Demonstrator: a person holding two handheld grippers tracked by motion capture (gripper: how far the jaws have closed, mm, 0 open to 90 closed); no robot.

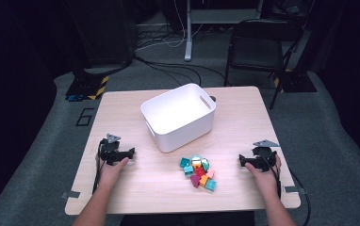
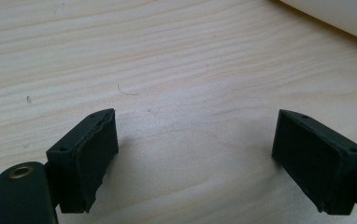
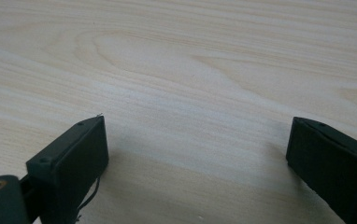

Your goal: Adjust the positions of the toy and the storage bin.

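A pile of several coloured toy bricks lies on the wooden table, near its front middle. Behind the pile stands a white plastic bin with nothing showing in it. My left gripper rests on the table at the left, pointing right toward the bricks. Its jaws are open in the left gripper view, with bare wood between them. At the right, my right gripper sits on the table, pointing left at the pile. In the right gripper view it stands open over bare wood.
A corner of the white bin shows at the top right of the left gripper view. Beyond the table stand a black folding chair and a desk leg with cables on grey carpet.
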